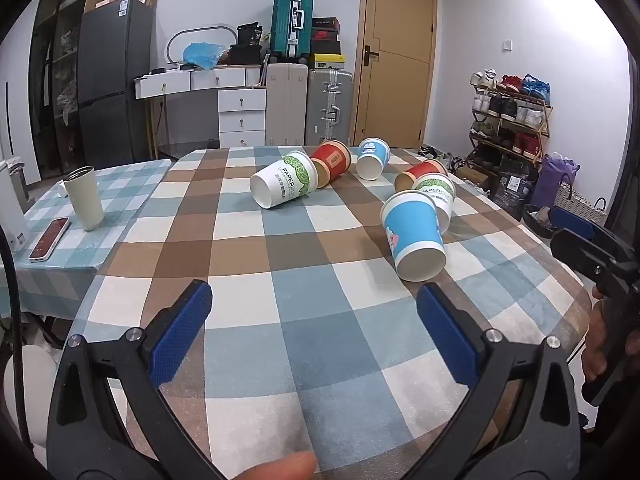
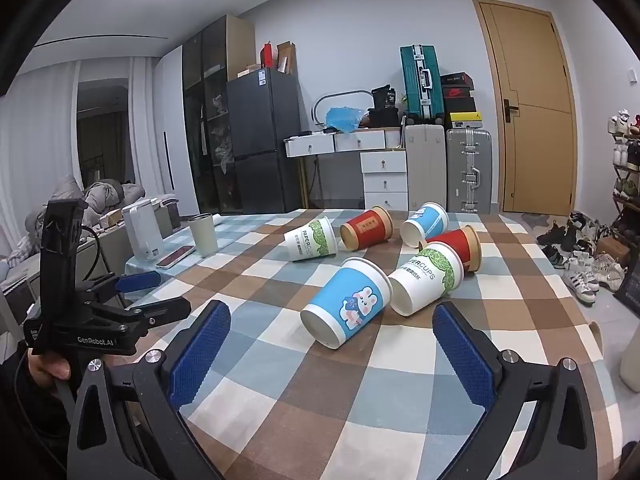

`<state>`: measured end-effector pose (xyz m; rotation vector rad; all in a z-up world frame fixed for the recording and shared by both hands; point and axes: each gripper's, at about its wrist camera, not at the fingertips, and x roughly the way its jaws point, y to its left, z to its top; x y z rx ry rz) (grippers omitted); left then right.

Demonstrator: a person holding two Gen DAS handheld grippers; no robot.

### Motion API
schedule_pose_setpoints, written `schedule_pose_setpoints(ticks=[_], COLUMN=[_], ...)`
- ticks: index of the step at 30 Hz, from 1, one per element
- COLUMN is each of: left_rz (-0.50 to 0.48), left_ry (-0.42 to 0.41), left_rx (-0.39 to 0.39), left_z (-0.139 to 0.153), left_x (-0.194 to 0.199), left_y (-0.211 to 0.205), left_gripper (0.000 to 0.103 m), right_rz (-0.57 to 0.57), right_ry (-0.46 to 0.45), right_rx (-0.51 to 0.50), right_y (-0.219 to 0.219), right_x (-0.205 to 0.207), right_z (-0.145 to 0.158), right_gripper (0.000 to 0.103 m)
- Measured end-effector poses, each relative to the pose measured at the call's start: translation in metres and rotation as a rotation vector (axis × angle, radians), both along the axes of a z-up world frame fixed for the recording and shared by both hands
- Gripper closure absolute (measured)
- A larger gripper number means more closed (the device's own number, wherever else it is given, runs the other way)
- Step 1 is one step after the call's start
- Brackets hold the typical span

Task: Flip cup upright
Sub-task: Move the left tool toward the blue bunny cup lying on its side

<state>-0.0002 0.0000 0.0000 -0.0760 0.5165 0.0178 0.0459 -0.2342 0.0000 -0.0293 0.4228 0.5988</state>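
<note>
Six paper cups seen tipped on checkered table (image 1: 320,320). Nearest blue cup (image 1: 414,238) lain beside white-green cup (image 1: 436,198). Left gripper (image 1: 314,308) and right gripper (image 2: 332,332) held apart, nothing gripped, short of blue cup.

A cream tumbler (image 1: 85,197) stands beside a phone (image 1: 49,238) on the side table (image 1: 120,184) — suitcases (image 1: 291,24) behind.

Your left gripper (image 1: 314,336) hangs low with its jaws spread wide and nothing between the blue pads (image 1: 182,336), and one of your fingertips (image 1: 276,468) shows at the bottom edge of its camera. Your right gripper (image 2: 332,356) is likewise wide open and empty, level with the left. Each one appears at the edge of the other's view, gripped from below by your hand (image 2: 46,366).
</note>
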Motion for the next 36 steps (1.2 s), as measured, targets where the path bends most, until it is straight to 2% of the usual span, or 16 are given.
schedule_pose_setpoints(ticks=[4, 17, 36], left_rz=[0.000, -0.004, -0.009], left_ry=[0.001, 0.003, 0.009], left_rx=[-0.001, -0.006, -0.010], left_z=[0.000, -0.001, 0.001], left_x=[0.000, 0.001, 0.006], left_y=[0.000, 0.001, -0.014], left_gripper=[0.001, 0.001, 0.001], right_rz=[0.007, -0.007, -0.015], right_ry=[0.036, 0.006, 0.019], right_rx=[-0.011, 0.006, 0.008], right_y=[0.003, -0.003, -0.006], right_x=[0.002, 0.001, -0.002], right_z=[0.000, -0.001, 0.001], right_gripper=[0.000, 0.000, 0.000])
